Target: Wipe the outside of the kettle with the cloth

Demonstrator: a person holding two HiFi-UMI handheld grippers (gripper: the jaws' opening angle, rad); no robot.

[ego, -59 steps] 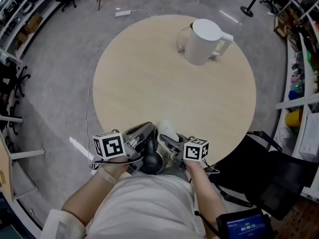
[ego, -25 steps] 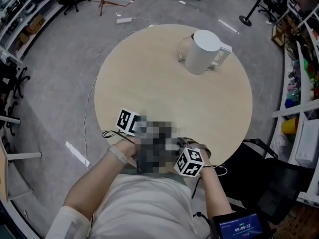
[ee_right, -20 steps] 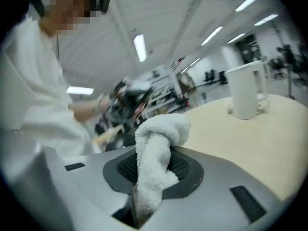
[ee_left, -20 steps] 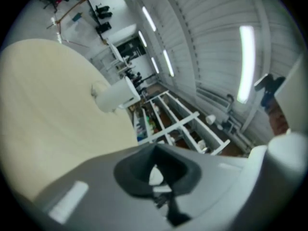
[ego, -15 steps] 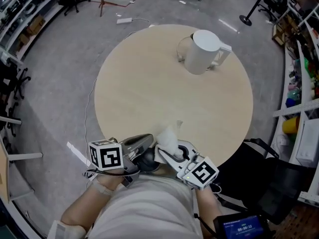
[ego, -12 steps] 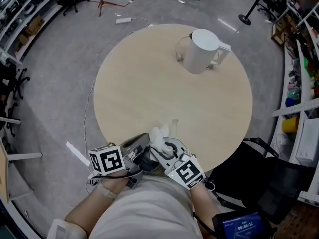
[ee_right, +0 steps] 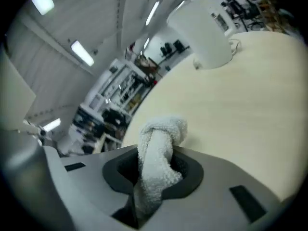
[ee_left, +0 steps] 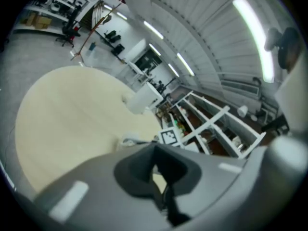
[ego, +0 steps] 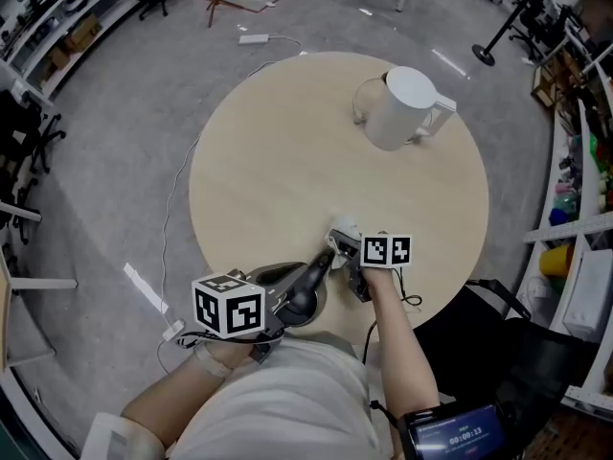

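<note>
At the table's (ego: 259, 161) six o'clock edge, the right gripper (ego: 341, 249) pinches the bunched white cloth (ee_right: 156, 158), the left gripper (ego: 316, 268) is closed on nothing, and the kettle (ego: 397, 108) stands untouched at one o'clock, so wiping hasn't begun.

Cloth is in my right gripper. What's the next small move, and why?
Probably carry the right gripper forward across the table toward the kettle. Its jaws are shut on the cloth, but the kettle stands at the table's far side, apart from it, so wiping cannot start yet.
</note>
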